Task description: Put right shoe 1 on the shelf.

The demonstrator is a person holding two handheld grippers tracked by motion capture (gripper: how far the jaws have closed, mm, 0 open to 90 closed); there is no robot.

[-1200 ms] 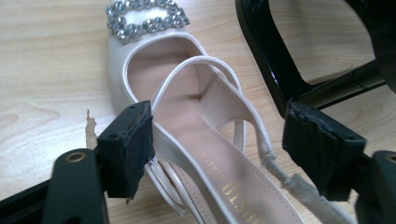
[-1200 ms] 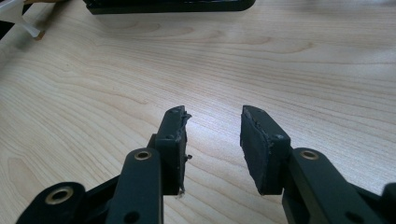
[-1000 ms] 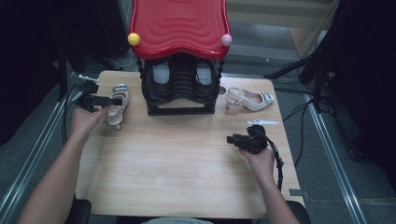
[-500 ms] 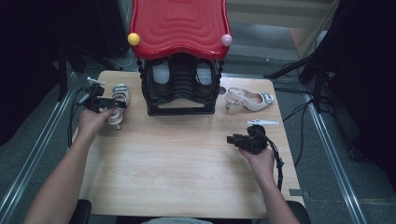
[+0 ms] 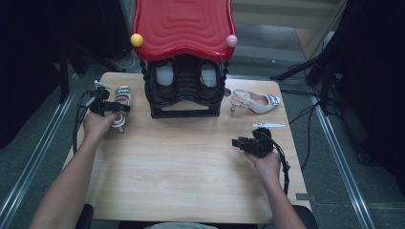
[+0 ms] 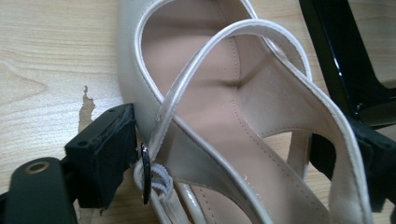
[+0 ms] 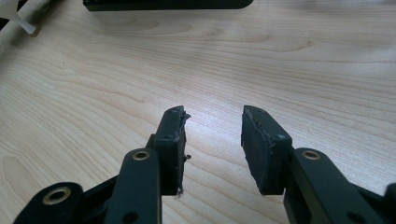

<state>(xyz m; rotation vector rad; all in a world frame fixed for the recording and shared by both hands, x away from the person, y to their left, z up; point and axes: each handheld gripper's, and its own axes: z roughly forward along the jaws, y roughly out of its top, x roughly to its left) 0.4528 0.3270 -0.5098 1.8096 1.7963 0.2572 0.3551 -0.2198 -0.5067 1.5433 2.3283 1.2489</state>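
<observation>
left gripper (image 6: 224, 163) straddles pale sandal (image 6: 224, 107) by rack (image 5: 184, 93) at table's (image 5: 191, 181) left edge, jaws wide, not clamped yet; right gripper (image 7: 212, 140) idle, part open, empty; grasp and placing remain

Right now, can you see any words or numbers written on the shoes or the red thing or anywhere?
No readable words, numbers or signs anywhere.
Beige sandal between the left gripper jaws: insole plain, no brand mark.
Red-topped shoe rack: no lettering.
Sandal at the right and the small white strip near the right gripper: too small to tell.
</observation>
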